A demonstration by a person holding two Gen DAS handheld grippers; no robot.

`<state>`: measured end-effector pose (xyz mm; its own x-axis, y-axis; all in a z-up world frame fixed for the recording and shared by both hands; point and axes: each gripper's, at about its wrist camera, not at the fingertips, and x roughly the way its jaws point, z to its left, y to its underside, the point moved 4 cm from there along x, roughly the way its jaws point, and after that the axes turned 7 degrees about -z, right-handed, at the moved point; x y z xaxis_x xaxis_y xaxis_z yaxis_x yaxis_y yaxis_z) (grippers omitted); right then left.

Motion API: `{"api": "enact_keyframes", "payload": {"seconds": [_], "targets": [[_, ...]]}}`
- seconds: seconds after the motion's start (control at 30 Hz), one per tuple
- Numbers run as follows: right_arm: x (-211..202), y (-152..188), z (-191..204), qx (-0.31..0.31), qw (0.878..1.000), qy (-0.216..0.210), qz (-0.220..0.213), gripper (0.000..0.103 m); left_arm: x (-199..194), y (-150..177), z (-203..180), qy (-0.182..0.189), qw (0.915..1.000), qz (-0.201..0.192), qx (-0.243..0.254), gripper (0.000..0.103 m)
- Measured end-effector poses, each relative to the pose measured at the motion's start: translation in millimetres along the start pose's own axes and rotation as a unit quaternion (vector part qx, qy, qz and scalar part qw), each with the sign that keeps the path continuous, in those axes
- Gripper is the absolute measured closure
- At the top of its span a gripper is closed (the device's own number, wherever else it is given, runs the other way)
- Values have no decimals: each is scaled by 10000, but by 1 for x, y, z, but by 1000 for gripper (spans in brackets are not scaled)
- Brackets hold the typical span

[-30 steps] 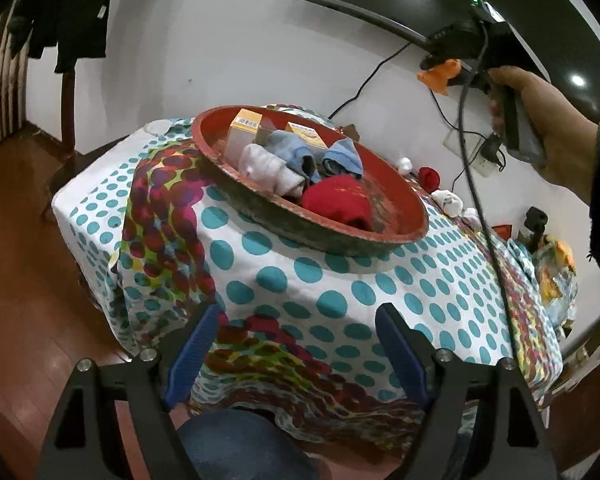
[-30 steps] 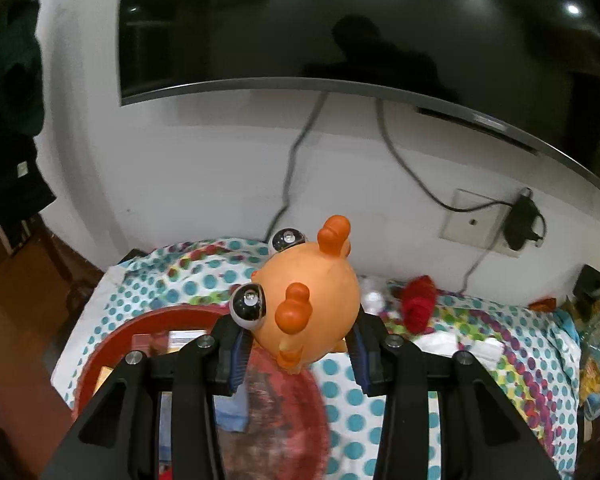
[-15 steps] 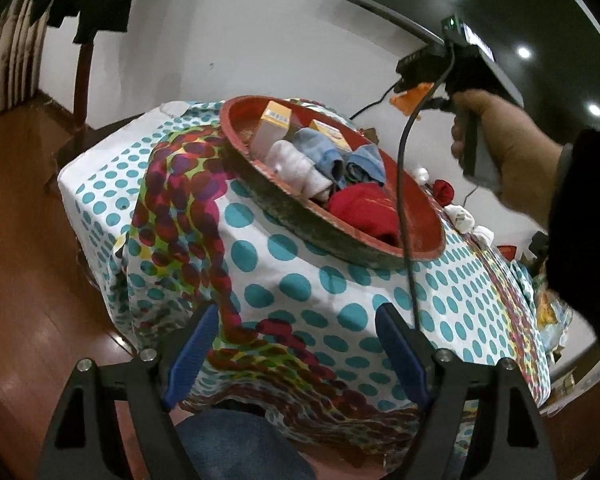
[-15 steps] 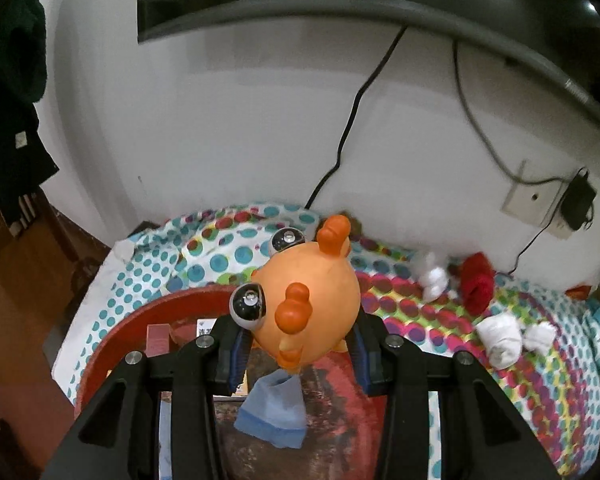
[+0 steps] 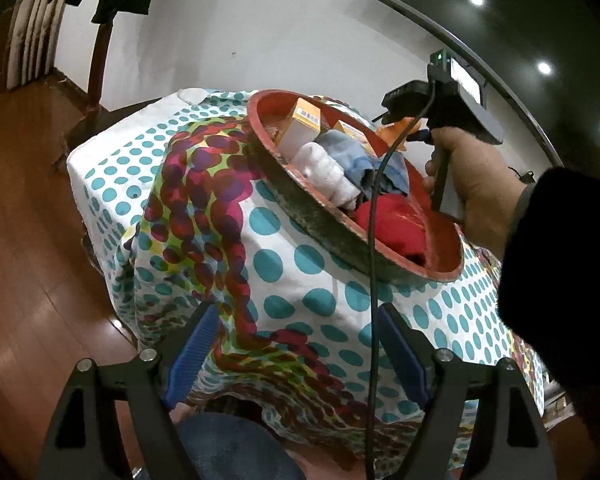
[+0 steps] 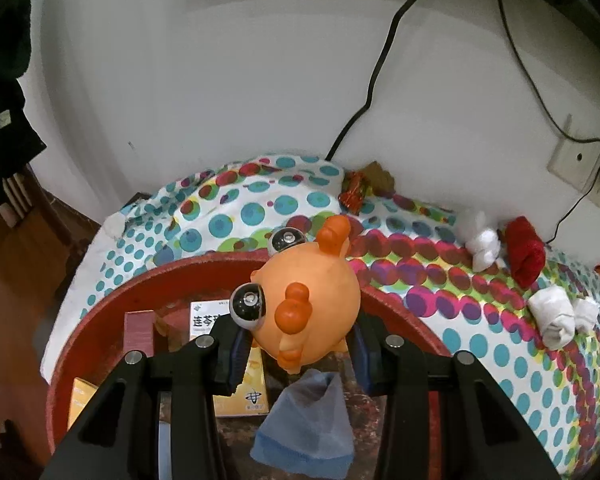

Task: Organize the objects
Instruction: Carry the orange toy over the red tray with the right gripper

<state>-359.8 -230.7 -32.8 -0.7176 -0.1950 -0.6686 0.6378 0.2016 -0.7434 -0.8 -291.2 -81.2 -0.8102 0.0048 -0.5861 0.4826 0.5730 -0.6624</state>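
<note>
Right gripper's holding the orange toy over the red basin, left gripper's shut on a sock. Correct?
One error: the left gripper is open and empty, as the left wrist view shows. The right gripper does hold the orange toy over the red basin.

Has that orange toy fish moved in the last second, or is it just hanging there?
Yes. The orange toy fish, clamped in the right tool, has come down toward the red basin; the wall socket now sits higher in the right wrist view.

Black sleeve (image 5: 560, 264), blue-padded black jaws
</note>
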Motion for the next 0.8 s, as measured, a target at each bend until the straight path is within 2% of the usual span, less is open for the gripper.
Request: {"api": "enact_keyframes", "payload": {"seconds": [0.2,0.53,0.67,0.73,0.8], "targets": [[16,5,-1,111,9999,3,126,63,3,0,2,2,10000,61,-71,20],[19,9,-19,363,9992,144,58,63,6,3,4,-6,9998,150,-140,20],[28,18,-19,391,9989,87,250,63,8,3,4,-3,9997,191,-159,20],[27,20,-11,467,9986,-123,229,63,8,4,4,0,9997,191,-148,20],[26,20,4,245,9993,-195,218,63,8,4,3,-2,9997,206,-157,20]]}}
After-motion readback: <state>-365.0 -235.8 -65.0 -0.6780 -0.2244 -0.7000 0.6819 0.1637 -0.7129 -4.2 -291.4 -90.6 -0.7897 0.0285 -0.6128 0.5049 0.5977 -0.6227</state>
